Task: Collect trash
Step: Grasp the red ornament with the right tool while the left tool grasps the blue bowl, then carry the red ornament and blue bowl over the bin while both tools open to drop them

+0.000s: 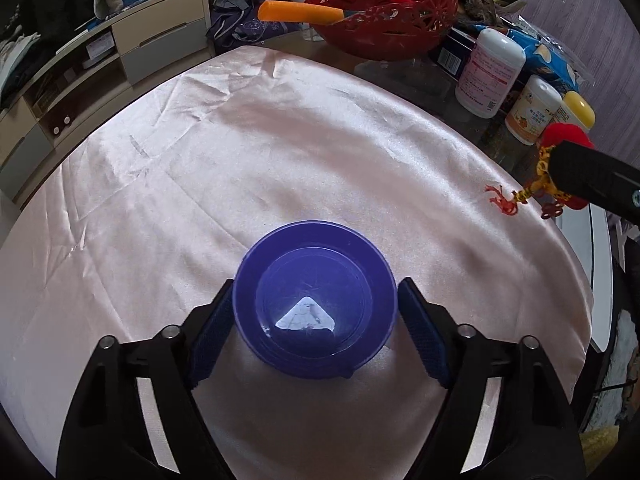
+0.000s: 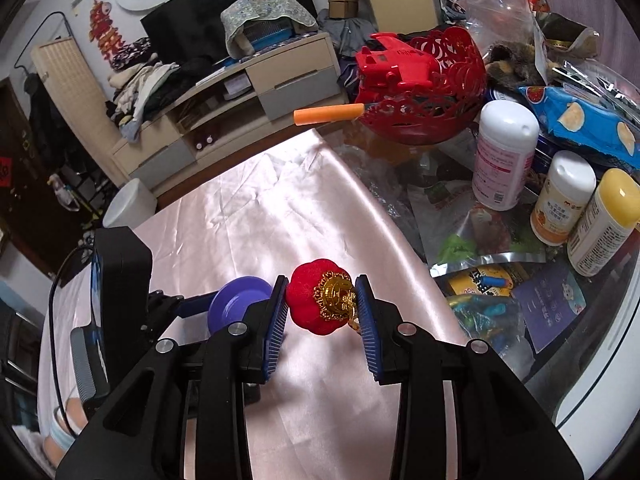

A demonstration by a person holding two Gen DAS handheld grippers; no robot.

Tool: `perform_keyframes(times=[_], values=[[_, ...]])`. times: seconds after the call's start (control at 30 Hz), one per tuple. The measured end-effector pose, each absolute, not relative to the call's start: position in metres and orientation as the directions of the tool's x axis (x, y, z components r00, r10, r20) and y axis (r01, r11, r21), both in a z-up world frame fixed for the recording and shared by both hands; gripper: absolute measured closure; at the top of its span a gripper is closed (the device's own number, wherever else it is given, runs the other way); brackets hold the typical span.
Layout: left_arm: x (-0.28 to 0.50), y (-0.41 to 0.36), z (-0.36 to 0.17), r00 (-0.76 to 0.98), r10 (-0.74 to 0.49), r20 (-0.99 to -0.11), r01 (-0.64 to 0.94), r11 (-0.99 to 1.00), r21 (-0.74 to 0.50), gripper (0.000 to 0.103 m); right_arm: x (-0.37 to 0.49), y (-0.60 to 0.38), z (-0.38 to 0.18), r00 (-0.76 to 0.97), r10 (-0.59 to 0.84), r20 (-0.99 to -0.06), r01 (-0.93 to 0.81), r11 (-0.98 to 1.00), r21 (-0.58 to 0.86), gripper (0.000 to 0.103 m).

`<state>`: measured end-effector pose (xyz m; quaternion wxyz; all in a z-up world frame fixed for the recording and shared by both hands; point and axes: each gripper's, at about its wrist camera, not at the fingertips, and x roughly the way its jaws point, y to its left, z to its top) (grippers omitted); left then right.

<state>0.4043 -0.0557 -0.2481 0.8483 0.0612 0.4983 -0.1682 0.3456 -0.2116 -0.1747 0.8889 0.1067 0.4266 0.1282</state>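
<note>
Right gripper [image 2: 322, 304] is clamped on a red velvet lantern ornament with a gold filigree cap [image 2: 320, 298], held clear above the pink satin tablecloth [image 1: 240, 152], tassel hanging. The round blue plastic bowl [image 1: 316, 300] lies off to its left, sitting between the spread jaws of the left gripper [image 1: 316, 332]; pad contact there is unclear.

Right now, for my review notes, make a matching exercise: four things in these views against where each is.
Things:
1. blue bowl
2. red lantern ornament
3. orange foam tube
4. yellow-capped bottle

Places:
A. sticking out of the red basket
B. between the left tool's fingers
C. clamped in the right tool
D. among bottles at the table's right

Pairs: 1-B, 2-C, 3-A, 4-D
</note>
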Motion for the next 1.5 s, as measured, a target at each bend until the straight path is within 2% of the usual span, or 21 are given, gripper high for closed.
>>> perform_keyframes(times=[0.27, 0.63, 0.8, 1.2, 1.5], values=[[0.358, -0.045, -0.225, 0.440, -0.248, -0.863, 0.340, 0.936, -0.095, 0.029, 0.293, -0.218, -0.166, 0.596, 0.327, -0.733, -0.129, 0.940, 0.315, 0.068], [0.239, -0.025, -0.170, 0.493, -0.288, -0.821, 0.347, 0.930, -0.118, 0.029, 0.188, -0.218, -0.154, 0.584, 0.267, -0.766, -0.111, 0.962, 0.250, 0.068], [0.187, -0.026, -0.163, 0.493, -0.309, -0.814, 0.380, 0.918, -0.118, 0.029, 0.138, -0.219, -0.156, 0.577, 0.243, -0.780, -0.094, 0.968, 0.231, 0.068], [0.096, -0.042, -0.209, 0.383, -0.365, -0.849, 0.423, 0.886, -0.190, 0.029, 0.058, -0.237, -0.195, 0.524, 0.212, -0.825, -0.032, 0.973, 0.229, 0.068], [0.071, -0.063, -0.261, 0.256, -0.369, -0.893, 0.429, 0.872, -0.237, 0.029, 0.033, -0.240, -0.242, 0.442, 0.247, -0.862, 0.016, 0.959, 0.283, 0.068]])
